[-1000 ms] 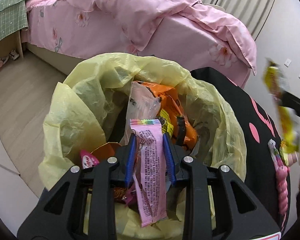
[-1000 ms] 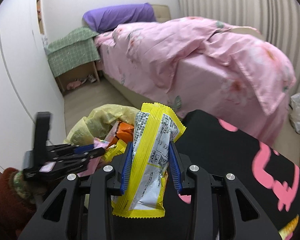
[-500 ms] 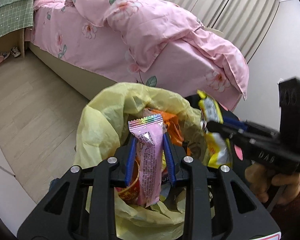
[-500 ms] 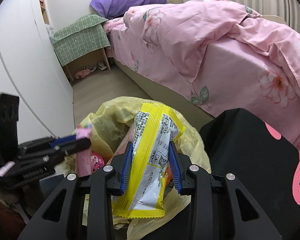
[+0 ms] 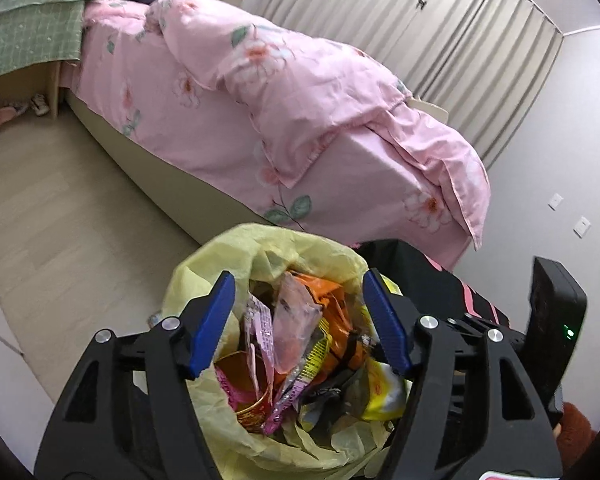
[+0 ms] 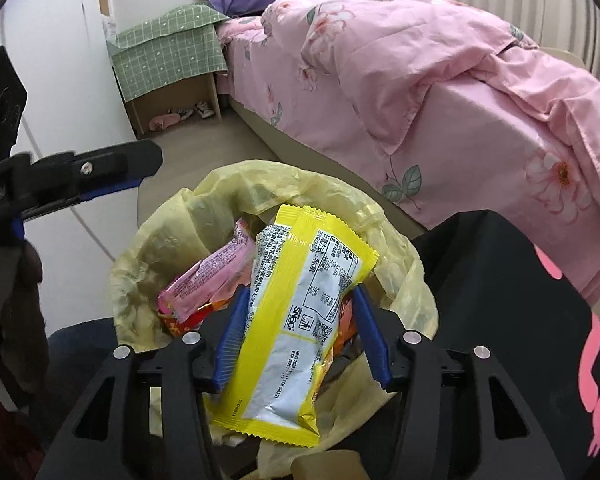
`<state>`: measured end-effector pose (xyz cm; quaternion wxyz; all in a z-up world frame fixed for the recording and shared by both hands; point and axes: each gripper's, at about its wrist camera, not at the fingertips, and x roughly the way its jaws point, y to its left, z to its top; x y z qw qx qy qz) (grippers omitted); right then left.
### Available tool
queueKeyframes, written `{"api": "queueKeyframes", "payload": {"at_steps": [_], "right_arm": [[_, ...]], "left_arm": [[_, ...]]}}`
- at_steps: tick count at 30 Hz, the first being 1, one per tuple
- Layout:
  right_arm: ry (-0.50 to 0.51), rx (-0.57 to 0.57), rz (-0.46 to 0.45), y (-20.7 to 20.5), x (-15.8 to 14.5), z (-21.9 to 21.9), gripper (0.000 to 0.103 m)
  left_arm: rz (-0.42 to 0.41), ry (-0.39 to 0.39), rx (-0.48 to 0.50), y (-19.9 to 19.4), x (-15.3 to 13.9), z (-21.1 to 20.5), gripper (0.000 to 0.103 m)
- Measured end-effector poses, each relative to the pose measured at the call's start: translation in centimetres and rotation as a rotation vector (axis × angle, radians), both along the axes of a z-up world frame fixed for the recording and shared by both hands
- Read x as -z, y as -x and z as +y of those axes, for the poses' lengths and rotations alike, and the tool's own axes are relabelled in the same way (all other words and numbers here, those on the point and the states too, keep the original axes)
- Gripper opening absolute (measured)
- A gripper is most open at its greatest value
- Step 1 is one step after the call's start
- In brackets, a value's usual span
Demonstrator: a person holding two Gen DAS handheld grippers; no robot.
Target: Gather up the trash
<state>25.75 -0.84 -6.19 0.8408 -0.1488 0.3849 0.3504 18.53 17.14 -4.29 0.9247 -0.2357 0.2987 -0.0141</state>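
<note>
Fingers of the right gripper (image 6: 300,336) stood parted, the yellow wrapper (image 6: 296,320) loose between them above the yellow-lined bin (image 6: 400,248). Left gripper (image 5: 300,320) hung open and empty. Falling askew, the wrapper could catch the liner's rim and land outside.

Both wrist views above bin bag (image 5: 204,280)

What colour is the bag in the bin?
Pale yellow bin bag, clearest in the left wrist view.
</note>
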Motion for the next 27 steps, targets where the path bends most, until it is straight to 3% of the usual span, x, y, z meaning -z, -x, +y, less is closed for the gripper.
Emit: {"api": "queueKeyframes", "payload": {"at_steps": [6, 12, 16, 19, 23, 27], "right_arm": [[-0.096, 0.033, -0.077, 0.6, -2.3, -1.8, 0.055], [-0.065, 0.065, 0.131, -2.2, -0.4, -0.5, 0.055], [-0.107, 0.078, 0.260, -3.5, 1.4, 0.6, 0.055], [-0.012, 0.087, 0.282, -3.5, 3.1, 2.1, 0.055], [0.213, 0.054, 0.191, -1.3, 4.9, 3.7, 0.055], [0.187, -0.004, 0.244, 0.3, 4.3, 3.1, 0.055]], "left_arm": [[-0.037, 0.031, -0.100, 1.9, -1.5, 0.8, 0.068], [-0.046, 0.012, -0.110, 3.3, -2.7, 0.7, 0.068], [-0.031, -0.004, -0.114, 3.9, -2.3, 0.8, 0.069], [-0.006, 0.007, -0.114, 3.9, -1.1, 1.2, 0.069], [0.019, 0.028, -0.112, 3.9, 0.6, 1.5, 0.069], [0.030, 0.043, -0.108, 4.1, 1.6, 1.8, 0.069]]}}
